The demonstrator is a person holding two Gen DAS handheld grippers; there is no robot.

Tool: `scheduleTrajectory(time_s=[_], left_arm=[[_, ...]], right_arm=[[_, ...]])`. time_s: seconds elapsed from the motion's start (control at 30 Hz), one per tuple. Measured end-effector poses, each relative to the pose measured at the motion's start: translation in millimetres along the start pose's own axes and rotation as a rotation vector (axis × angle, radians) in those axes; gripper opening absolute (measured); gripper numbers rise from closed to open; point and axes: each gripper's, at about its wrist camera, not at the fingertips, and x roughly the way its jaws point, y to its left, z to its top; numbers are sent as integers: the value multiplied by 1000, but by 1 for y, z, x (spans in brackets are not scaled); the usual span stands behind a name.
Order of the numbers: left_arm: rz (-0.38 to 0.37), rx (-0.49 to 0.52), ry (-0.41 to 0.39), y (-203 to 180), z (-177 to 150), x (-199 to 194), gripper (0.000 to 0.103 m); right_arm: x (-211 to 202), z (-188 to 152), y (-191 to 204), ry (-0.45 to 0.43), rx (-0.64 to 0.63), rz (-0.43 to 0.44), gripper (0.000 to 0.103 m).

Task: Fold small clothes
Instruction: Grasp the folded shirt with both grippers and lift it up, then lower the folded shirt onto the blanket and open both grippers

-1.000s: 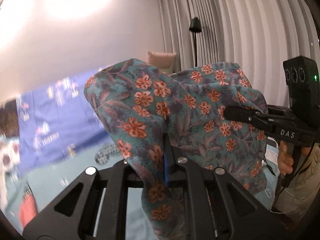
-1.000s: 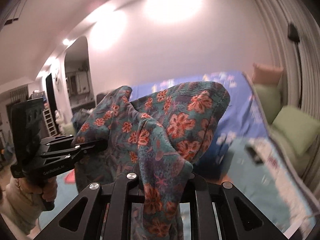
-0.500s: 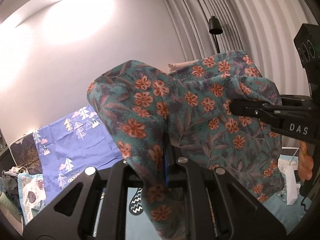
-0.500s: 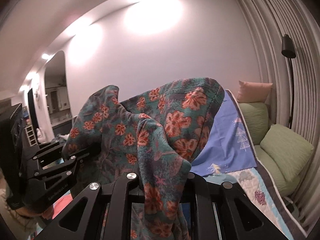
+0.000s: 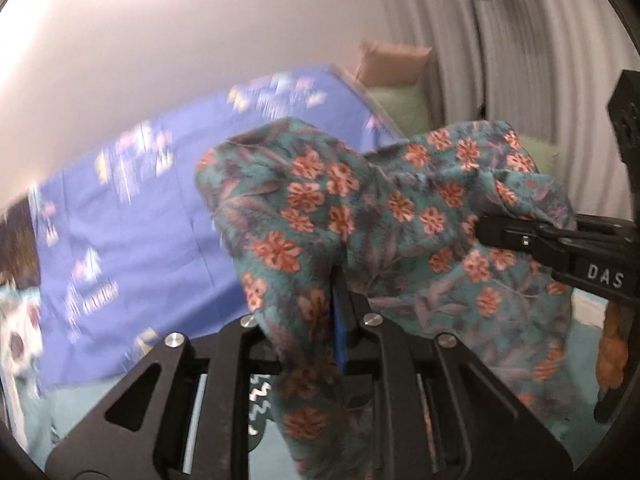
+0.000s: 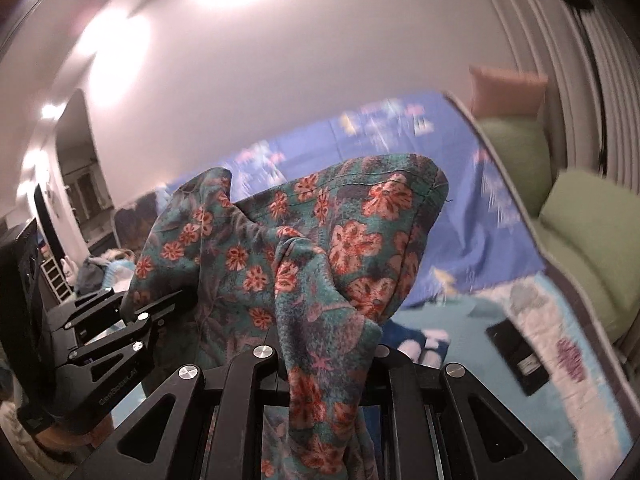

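My left gripper and right gripper both pinch the floral garment, the left jaws just loosening slightly; no fold is made yet.

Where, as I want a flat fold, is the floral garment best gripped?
By its hemmed top edge, a corner per side, from underneath, as the left tongs and right tongs do: the floral garment drapes over them and hangs free. The left tongs have just been opening, cloth between them.
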Motion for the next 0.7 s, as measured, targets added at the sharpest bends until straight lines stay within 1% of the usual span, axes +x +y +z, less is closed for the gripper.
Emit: scheduleTrajectory(time_s=[0.03, 0.07, 0.1, 0.13, 0.17, 0.2, 0.23, 0.27, 0.3, 0.33, 0.37, 0.43, 0.47, 0.53, 0.6, 0.63, 0.67, 0.7], left_arm=[[11, 1, 19, -2, -6, 14, 22], [36, 8, 49, -4, -16, 37, 23], [51, 14, 65, -2, -21, 47, 25], [64, 20, 88, -3, -30, 60, 30], [74, 26, 106, -4, -38, 72, 31], [74, 23, 104, -2, -44, 81, 33], [67, 13, 86, -1, -49, 80, 34], [54, -3, 74, 2, -51, 80, 34], [42, -20, 74, 4, -50, 81, 38], [36, -41, 79, 7, -49, 82, 44], [43, -60, 86, 11, -48, 80, 48], [68, -61, 91, 14, -51, 82, 63], [84, -58, 91, 14, -52, 76, 65], [98, -56, 95, 15, -54, 64, 65], [105, -42, 91, 14, -57, 40, 66], [98, -32, 81, 9, -58, 21, 69], [87, -27, 77, 6, -61, 9, 71], [76, -22, 70, 3, -62, -5, 77]], right_arm=[[17, -5, -5, 27, 3, -17, 14], [39, -9, -12, 60, 6, -41, 14], [61, -14, -20, 101, 1, -67, 15], [78, -19, -26, 133, -6, -87, 15], [92, -23, -33, 164, -8, -104, 18], [101, -31, -41, 187, 4, -106, 20], [101, -38, -45, 195, 23, -102, 24], [104, -41, -51, 202, 47, -92, 32], [107, -43, -57, 211, 64, -87, 36], [108, -44, -62, 219, 75, -89, 46], [109, -44, -66, 224, 86, -103, 60], [103, -44, -75, 213, 118, -123, 71], [96, -44, -78, 201, 132, -122, 71], [73, -44, -74, 167, 152, -157, 73], [49, -45, -65, 136, 131, -198, 73], [30, -47, -54, 120, 97, -222, 73], [19, -49, -48, 114, 77, -237, 73], [1, -53, -35, 106, 48, -258, 73]])
